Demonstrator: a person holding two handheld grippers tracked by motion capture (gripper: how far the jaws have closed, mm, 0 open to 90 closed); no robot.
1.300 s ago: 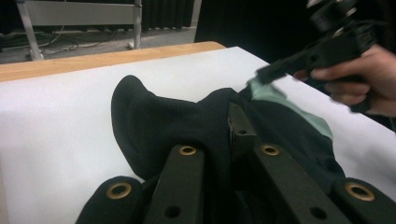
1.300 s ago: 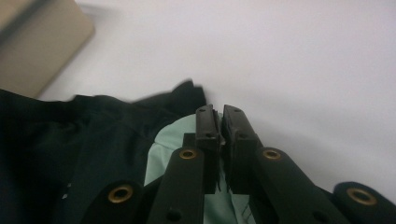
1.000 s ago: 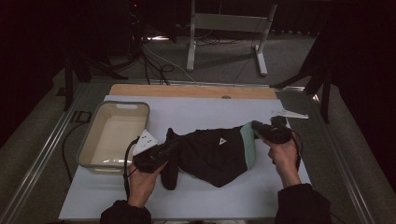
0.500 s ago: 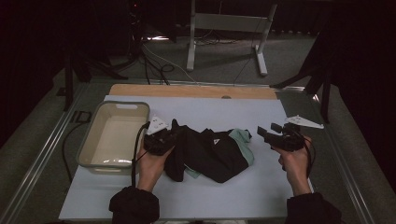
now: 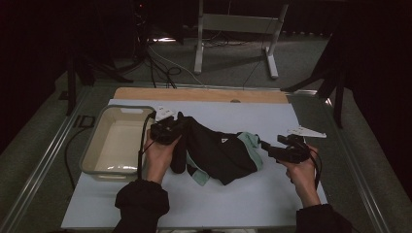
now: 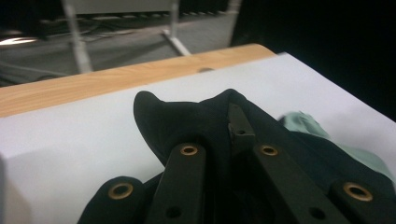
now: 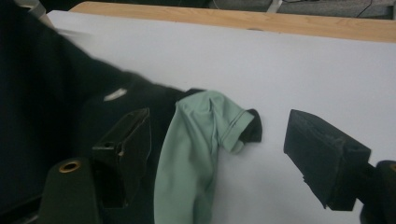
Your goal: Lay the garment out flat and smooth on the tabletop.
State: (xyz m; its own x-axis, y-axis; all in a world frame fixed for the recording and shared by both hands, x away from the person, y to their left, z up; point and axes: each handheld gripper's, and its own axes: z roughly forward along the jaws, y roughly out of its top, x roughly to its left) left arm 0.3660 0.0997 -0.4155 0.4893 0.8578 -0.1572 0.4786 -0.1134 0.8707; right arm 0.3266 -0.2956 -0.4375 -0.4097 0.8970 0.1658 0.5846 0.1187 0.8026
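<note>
Nearest the person, two forearms in dark sleeves come up onto the pale table (image 5: 233, 204). One dark garment (image 5: 218, 153) with a mint-green lining lies bunched at the table's middle. Its left end is pinched between the jaws of the left gripper (image 5: 180, 127); in the left gripper view black cloth wraps the closed jaws. The right gripper (image 5: 266, 147) sits just beside the garment's green edge (image 7: 196, 154), jaws spread wide and grasping nothing, with bare table between them. One beige tub (image 5: 92, 150) stands just left of the left hand (image 5: 159, 154), close to the raised cloth. Farther off, a wooden strip (image 5: 194, 94) runs along the table's far edge, with a metal stand (image 5: 233, 29) and cables on the floor beyond. Since half a second ago, the left gripper has drawn the cloth further toward the tub; the right gripper has moved nearer the garment.
</note>
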